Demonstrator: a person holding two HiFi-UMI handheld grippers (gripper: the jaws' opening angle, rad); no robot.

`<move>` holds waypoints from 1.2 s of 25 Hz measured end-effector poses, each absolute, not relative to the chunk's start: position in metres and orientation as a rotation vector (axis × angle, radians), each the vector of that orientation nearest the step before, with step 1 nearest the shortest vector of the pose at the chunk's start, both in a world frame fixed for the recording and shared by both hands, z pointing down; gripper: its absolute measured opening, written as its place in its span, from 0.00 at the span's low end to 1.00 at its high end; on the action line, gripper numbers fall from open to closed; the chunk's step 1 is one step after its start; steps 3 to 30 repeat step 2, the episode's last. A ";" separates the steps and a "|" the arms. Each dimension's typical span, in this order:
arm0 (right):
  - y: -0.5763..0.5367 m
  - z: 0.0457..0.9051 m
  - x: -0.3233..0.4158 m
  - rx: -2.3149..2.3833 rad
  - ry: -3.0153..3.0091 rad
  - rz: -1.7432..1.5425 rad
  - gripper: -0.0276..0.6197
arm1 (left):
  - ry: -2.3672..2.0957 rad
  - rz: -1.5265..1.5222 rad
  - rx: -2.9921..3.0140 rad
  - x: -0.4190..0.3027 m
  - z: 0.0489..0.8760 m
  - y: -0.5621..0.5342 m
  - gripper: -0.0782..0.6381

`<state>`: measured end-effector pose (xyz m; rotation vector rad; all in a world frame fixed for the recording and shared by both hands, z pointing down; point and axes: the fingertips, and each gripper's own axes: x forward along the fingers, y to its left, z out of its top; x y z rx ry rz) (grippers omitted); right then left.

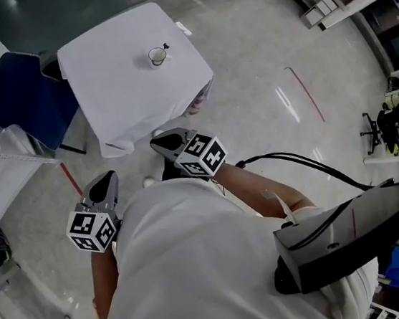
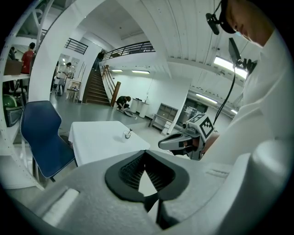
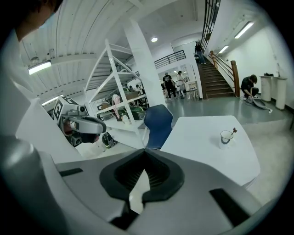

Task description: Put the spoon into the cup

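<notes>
A small white cup (image 1: 157, 55) stands on the white-clothed table (image 1: 127, 99), well ahead of me, and the spoon (image 1: 165, 48) rests in it with its dark handle end sticking out over the rim. The cup (image 2: 126, 135) and the cup (image 3: 226, 137) show small and distant in both gripper views. My left gripper (image 1: 105, 180) and right gripper (image 1: 160, 143) hang close to my body, far short of the table. Both are shut with nothing between the jaws. The left gripper (image 2: 145, 152) and right gripper (image 3: 145, 151) show their pads meeting at the tips.
A blue chair (image 1: 22, 97) stands at the table's left side. A white shelf rack (image 3: 117, 98) with clutter lies to the left, and stairs (image 2: 94, 87) and several people are far behind. Red tape lines (image 1: 307, 93) mark the floor. A black cable (image 1: 309, 167) trails at my right.
</notes>
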<state>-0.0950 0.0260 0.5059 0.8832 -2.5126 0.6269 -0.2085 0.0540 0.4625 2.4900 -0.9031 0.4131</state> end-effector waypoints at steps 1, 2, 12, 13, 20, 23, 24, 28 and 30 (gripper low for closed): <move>0.026 0.506 -0.093 0.883 -2.512 0.627 0.05 | -0.900 0.415 2.492 -0.206 0.462 0.054 0.12; 0.027 0.506 -0.091 0.884 -2.512 0.628 0.05 | -0.897 0.417 2.494 -0.203 0.462 0.053 0.12; 0.027 0.506 -0.091 0.884 -2.512 0.628 0.05 | -0.897 0.417 2.494 -0.203 0.462 0.053 0.12; 0.027 0.506 -0.091 0.884 -2.512 0.628 0.05 | -0.897 0.417 2.494 -0.203 0.462 0.053 0.12; 0.027 0.506 -0.091 0.884 -2.512 0.628 0.05 | -0.897 0.417 2.494 -0.203 0.462 0.053 0.12; 0.027 0.506 -0.091 0.884 -2.512 0.628 0.05 | -0.897 0.417 2.494 -0.203 0.462 0.053 0.12; 0.027 0.506 -0.091 0.884 -2.512 0.628 0.05 | -0.897 0.417 2.494 -0.203 0.462 0.053 0.12; 0.027 0.506 -0.091 0.884 -2.512 0.628 0.05 | -0.897 0.417 2.494 -0.203 0.462 0.053 0.12; 0.027 0.506 -0.091 0.884 -2.512 0.628 0.05 | -0.897 0.417 2.494 -0.203 0.462 0.053 0.12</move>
